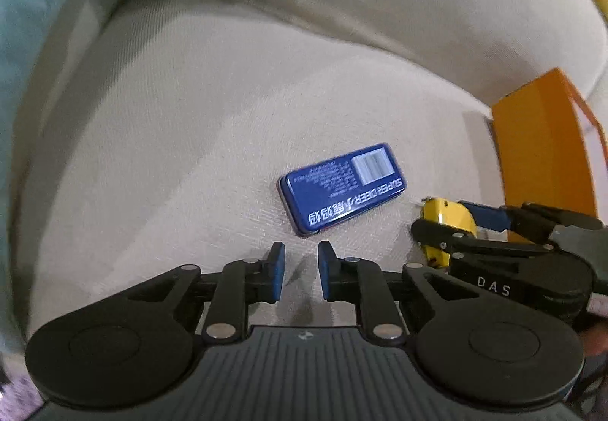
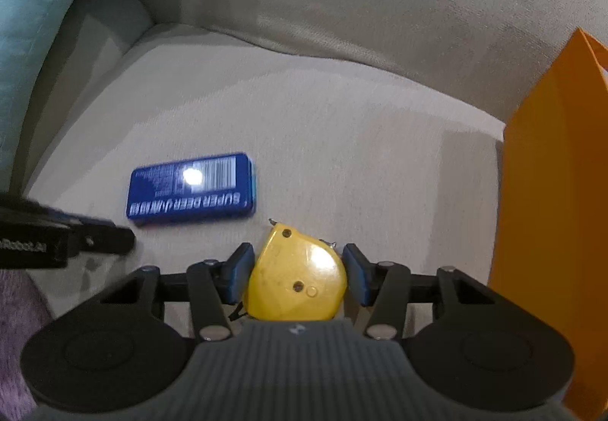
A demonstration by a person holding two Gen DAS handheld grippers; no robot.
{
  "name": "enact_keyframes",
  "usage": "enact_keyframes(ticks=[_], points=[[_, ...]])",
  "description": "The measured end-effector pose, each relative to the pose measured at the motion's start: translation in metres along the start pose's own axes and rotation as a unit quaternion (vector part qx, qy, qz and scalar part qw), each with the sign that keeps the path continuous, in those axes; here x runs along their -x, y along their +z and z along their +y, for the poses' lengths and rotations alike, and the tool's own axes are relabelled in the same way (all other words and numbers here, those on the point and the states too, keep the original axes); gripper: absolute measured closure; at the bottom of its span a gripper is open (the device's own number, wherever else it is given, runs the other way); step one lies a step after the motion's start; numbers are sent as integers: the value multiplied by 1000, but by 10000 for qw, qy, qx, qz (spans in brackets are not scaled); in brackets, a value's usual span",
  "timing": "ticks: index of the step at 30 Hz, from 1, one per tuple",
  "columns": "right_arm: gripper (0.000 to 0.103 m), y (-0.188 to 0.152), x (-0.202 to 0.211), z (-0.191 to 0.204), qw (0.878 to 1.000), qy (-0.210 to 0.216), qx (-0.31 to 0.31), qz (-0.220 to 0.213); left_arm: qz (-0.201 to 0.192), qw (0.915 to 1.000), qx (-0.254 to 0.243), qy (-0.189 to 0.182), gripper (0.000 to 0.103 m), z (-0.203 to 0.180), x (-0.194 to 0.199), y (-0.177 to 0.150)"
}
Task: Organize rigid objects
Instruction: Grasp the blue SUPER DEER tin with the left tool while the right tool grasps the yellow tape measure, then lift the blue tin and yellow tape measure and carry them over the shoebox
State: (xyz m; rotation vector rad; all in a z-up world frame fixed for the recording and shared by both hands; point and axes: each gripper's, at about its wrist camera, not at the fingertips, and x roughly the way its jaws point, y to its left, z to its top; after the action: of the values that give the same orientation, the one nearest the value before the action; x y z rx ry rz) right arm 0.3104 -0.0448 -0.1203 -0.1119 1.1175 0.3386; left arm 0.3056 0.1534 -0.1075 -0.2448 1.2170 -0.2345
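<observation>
holding the yellow tape measure is the step in hand, as i judge it: the right gripper has it squeezed between its two blue pads, one pad on each flat-ish side, the jaws about half way apart because the casing fills the gap. the metal tip of the tape pokes out at the top of the casing, away from the camera. in the left wrist view the same tape measure shows at the right, clamped in the other tool's black fingers, near the front part of the sofa seat.

the blue tin, lettered "super deer" with a barcode on its upturned face, lies flat on the beige seat cushion, roughly mid-seat and just beside the tape measure on its left. the left gripper sits just in front of the tin with its jaws drawn narrow, a slim gap between the pads, and nothing in that gap; it touches neither the tin nor, so far as i can tell, the cushion.

the orange bag stands upright at the right edge of the seat, its mouth out of sight in both views. likely the tape measure is meant to go in there, which would call for carrying it over the bag's rim before letting go; the tin would then need the left jaws spread wider than its narrow side. a pale blue cushion leans at the left end of the sofa, well apart from all this.
</observation>
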Motion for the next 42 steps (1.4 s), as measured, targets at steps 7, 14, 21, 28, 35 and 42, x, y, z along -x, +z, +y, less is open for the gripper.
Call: enact_keyframes(ticks=[7, 14, 21, 28, 35, 42], points=[[50, 3, 8, -14, 9994, 86, -310, -140, -594, 9850, -1614, 157, 47, -20, 11, 17], [50, 3, 2, -22, 9988, 202, -444, -37, -252, 9417, -3343, 294, 33, -58, -29, 18], [39, 5, -7, -23, 9981, 238, -577, 5, -79, 9350, -3542, 172, 30, -61, -50, 18], [38, -1, -12, -18, 9974, 221, -685, 34, -117, 9418, -3348, 299, 41, -65, -51, 13], [47, -9, -10, -15, 9976, 137, -646, -221, -104, 9716, -2293, 578, 49, -65, -47, 14], [48, -12, 16, -19, 9951, 306, -822, -467, -290, 9923, -1140, 393, 51, -51, -26, 5]])
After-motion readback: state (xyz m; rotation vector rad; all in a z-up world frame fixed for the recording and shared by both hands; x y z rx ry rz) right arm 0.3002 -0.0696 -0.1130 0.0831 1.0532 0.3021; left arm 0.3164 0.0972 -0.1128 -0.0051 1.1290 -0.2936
